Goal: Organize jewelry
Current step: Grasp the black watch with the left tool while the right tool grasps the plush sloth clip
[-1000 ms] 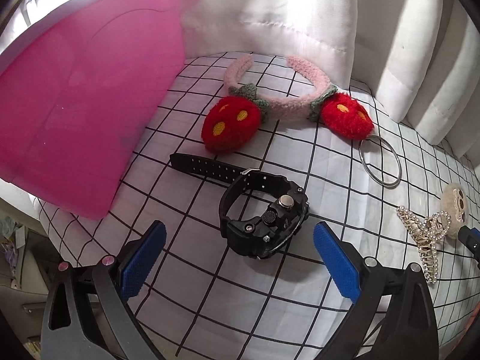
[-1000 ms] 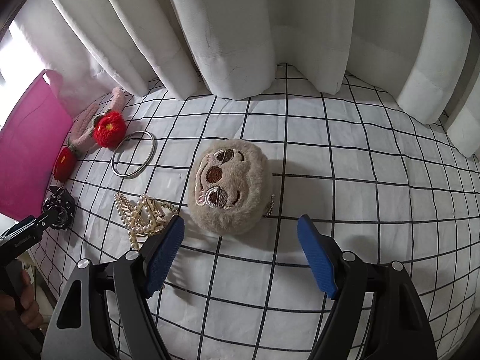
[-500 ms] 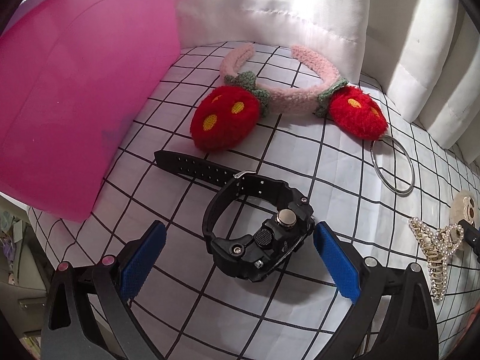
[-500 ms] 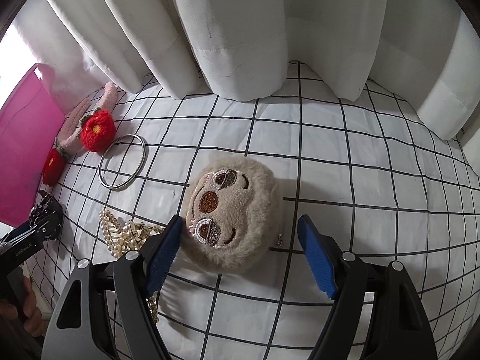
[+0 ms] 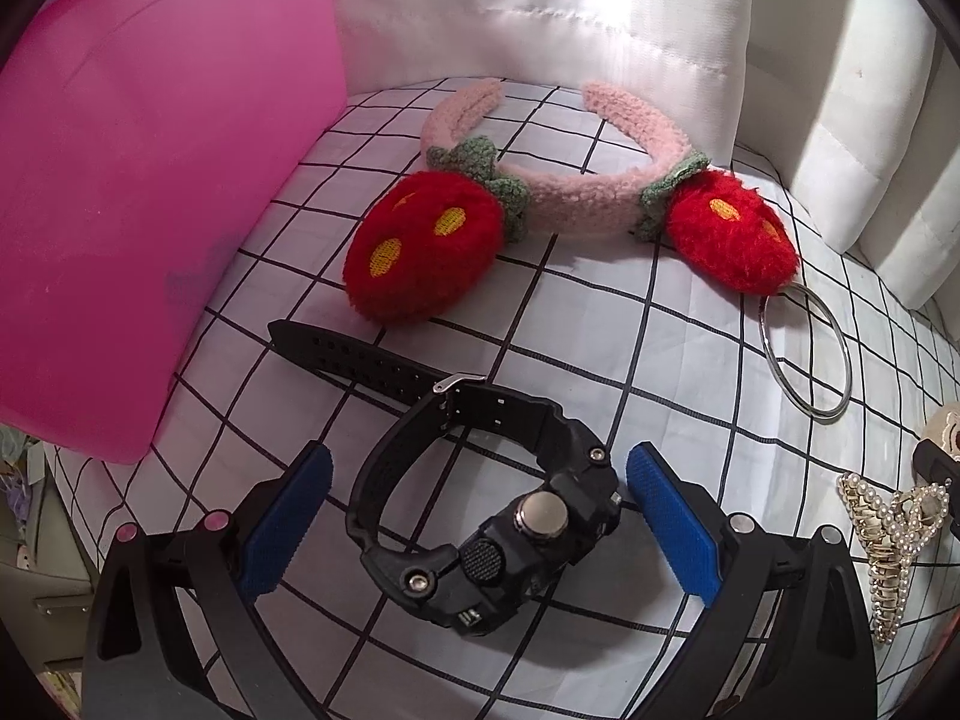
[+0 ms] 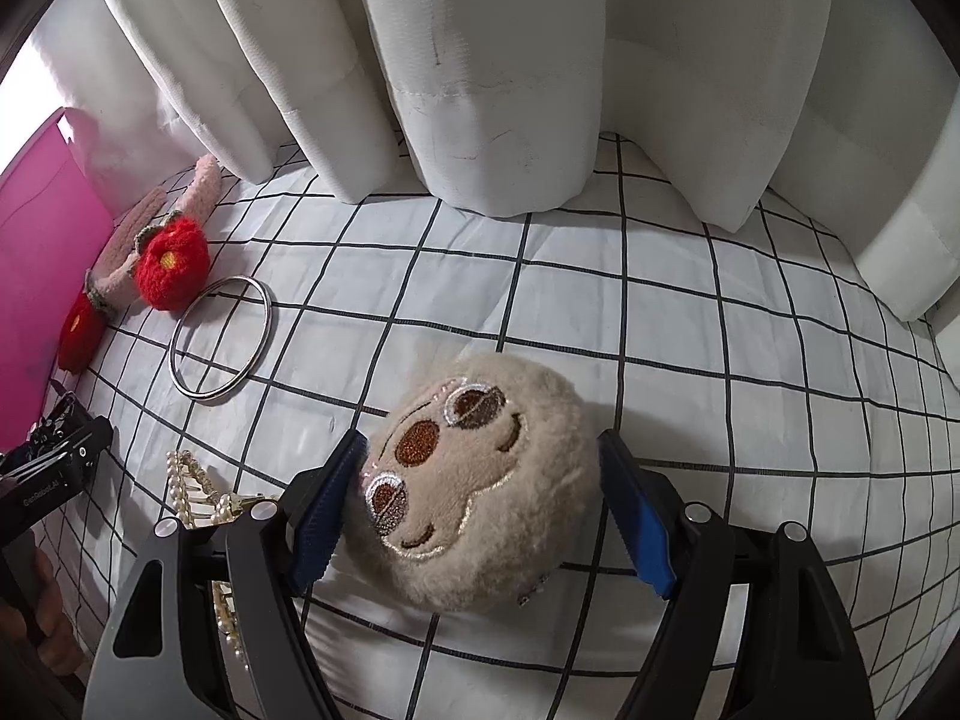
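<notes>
A black wristwatch lies on the checked cloth between the open blue fingers of my left gripper; the pads stand on either side without touching it. A beige plush sloth-face pouch sits between the open fingers of my right gripper; the left pad is at its edge. A pink headband with red strawberries lies behind the watch. A silver bangle and a pearl hair claw lie to the right. The bangle also shows in the right wrist view.
A pink box stands at the left, close to the watch strap. White curtains hang along the back of the table. The left gripper's body shows at the left edge of the right wrist view.
Both grippers moved forward and down. The watch now lies between the left fingers, and the sloth pouch now lies between the right fingers. Both stay open.
</notes>
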Motion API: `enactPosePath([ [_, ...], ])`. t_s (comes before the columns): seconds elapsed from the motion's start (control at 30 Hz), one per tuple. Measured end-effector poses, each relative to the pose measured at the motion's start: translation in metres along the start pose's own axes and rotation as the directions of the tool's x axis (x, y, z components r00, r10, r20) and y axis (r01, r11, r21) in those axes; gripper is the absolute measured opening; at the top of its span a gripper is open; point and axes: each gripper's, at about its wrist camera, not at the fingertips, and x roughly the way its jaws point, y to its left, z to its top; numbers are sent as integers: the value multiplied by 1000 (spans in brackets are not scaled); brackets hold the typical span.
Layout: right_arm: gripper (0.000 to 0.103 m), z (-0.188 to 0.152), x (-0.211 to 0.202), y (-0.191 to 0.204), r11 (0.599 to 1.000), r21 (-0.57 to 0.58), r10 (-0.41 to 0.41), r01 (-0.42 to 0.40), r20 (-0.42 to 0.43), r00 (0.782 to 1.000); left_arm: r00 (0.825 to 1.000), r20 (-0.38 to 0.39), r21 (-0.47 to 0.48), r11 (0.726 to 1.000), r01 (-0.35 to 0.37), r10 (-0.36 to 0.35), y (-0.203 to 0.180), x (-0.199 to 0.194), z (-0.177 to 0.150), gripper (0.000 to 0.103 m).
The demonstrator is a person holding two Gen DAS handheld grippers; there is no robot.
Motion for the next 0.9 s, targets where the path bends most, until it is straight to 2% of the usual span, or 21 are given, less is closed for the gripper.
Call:
enactPosePath([
  [0.27,73,-1,-1,0,1000,-2,1,-1,26,1000,1000,23,-13,1000,14,-13,1,-4,-6,94],
  [0.3,73,-2,-1,0,1000,-2,5,-5,27,1000,999,22,-17,999,29,-29,2,-4,-7,92],
  [0.37,68,-4,-4,-1,1000,3,14,-14,32,999,998,21,-20,998,61,-61,3,-8,-8,78],
  [0.47,62,-5,-6,-1,1000,6,26,-26,31,999,998,31,-17,998,59,-58,3,-12,-9,66],
  [0.73,60,-12,-21,-3,999,9,44,-45,75,996,998,20,-18,998,63,-63,5,-18,-13,66],
  [0.9,60,-14,-30,-5,998,11,55,-56,86,995,997,39,3,998,69,-69,4,-31,-14,66],
])
